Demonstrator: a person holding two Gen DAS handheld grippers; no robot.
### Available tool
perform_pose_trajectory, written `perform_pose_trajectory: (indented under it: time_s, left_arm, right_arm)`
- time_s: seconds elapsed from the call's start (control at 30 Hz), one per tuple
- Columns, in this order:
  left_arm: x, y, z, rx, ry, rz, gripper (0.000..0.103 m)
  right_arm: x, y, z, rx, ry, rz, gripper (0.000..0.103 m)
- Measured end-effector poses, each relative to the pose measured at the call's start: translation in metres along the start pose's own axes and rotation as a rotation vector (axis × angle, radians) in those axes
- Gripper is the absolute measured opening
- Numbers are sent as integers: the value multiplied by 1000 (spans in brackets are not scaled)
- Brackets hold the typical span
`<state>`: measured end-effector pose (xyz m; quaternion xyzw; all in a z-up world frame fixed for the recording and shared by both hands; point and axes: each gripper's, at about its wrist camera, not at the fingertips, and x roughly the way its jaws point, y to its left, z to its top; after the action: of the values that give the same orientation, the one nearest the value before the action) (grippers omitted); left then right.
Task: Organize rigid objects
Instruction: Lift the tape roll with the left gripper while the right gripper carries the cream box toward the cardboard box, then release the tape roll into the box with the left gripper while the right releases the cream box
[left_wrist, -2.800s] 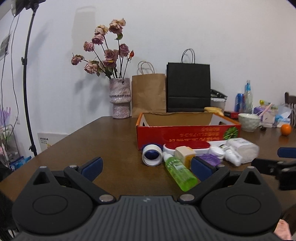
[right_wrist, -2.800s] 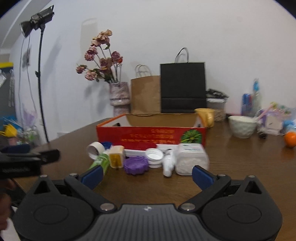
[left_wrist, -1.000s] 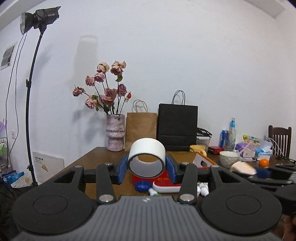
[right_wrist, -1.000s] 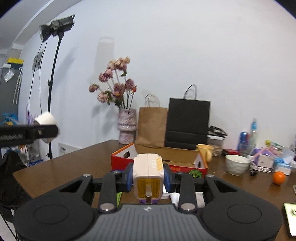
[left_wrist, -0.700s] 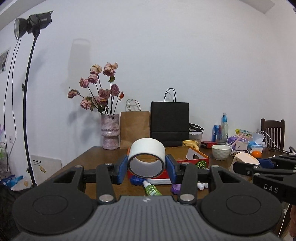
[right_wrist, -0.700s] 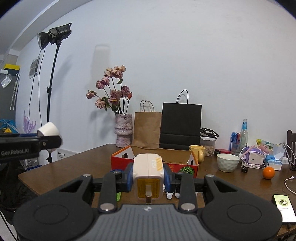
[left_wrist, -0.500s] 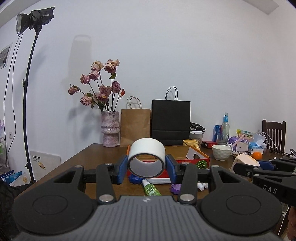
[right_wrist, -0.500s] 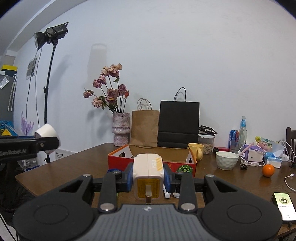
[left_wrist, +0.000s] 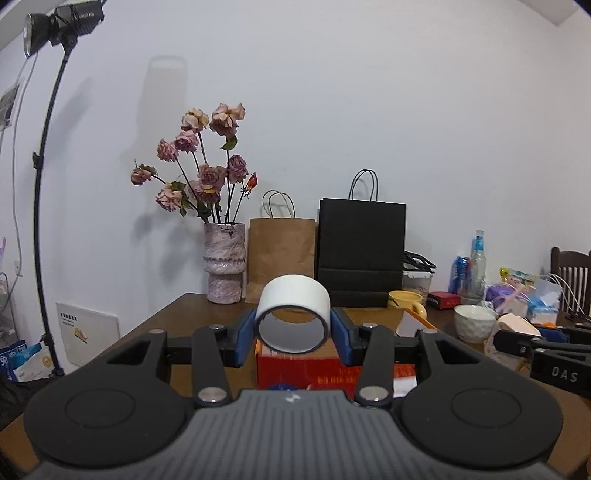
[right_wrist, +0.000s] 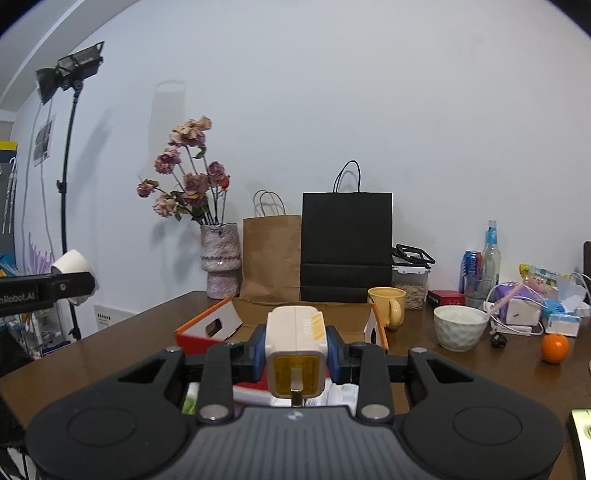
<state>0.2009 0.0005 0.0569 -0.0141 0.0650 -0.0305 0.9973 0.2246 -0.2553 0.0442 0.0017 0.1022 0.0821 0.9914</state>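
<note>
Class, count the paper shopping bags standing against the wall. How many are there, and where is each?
2: a brown paper bag beside the vase, and a black paper bag to its right. Others could be hidden behind them.

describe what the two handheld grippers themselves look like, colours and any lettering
Both are matte black plastic: a ribbed grey-black body, two round discs, angular linkage arms with silver pins, and blue pads on the fingers. The left gripper and right gripper match. White lettering shows on their sides, "DAS" on the right one and "Robot.AI" on the left.
</note>
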Motion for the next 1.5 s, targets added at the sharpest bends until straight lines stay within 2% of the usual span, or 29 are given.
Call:
perform_pose_trajectory:
  time_s: [0.23, 0.37, 0.53, 0.63, 0.77, 0.93, 1.03, 1.13, 1.3, 1.4, 1.43, 1.5]
  left_arm:
    - [99, -1, 23, 2, 29, 11, 44]
    - [155, -1, 42, -9, 40, -6, 44]
    - [237, 1, 52, -28, 112, 5, 44]
    - [290, 4, 50, -35, 202, 18, 44]
    - [361, 5, 36, -9, 359, 66, 44]
    - [429, 2, 7, 29, 602, 58, 44]
    - [449, 1, -7, 49, 678, 68, 44]
    - [464, 2, -18, 12, 749, 66, 47]
    - [468, -4, -21, 45, 745, 83, 55]
    - [464, -3, -19, 34, 766, 75, 67]
    - [461, -3, -18, 33, 770, 75, 71]
    - [453, -3, -13, 34, 769, 69, 72]
  right_arm:
    - [83, -21, 35, 12, 18, 30, 31]
    - [145, -33, 56, -2, 46, 32, 31]
    - [238, -57, 73, 25, 148, 41, 31]
    - [293, -74, 71, 55, 236, 30, 31]
    - [359, -99, 60, 150, 383, 66, 31]
    - [414, -98, 37, 94, 551, 38, 31]
    - [432, -93, 21, 50, 626, 13, 31]
    - [442, -86, 15, -10, 639, -24, 34]
    - [450, -88, 16, -13, 642, -37, 34]
    - [445, -85, 19, -8, 642, -39, 35]
    - [442, -84, 21, -6, 638, -36, 35]
    - [432, -81, 29, 0, 624, -24, 40]
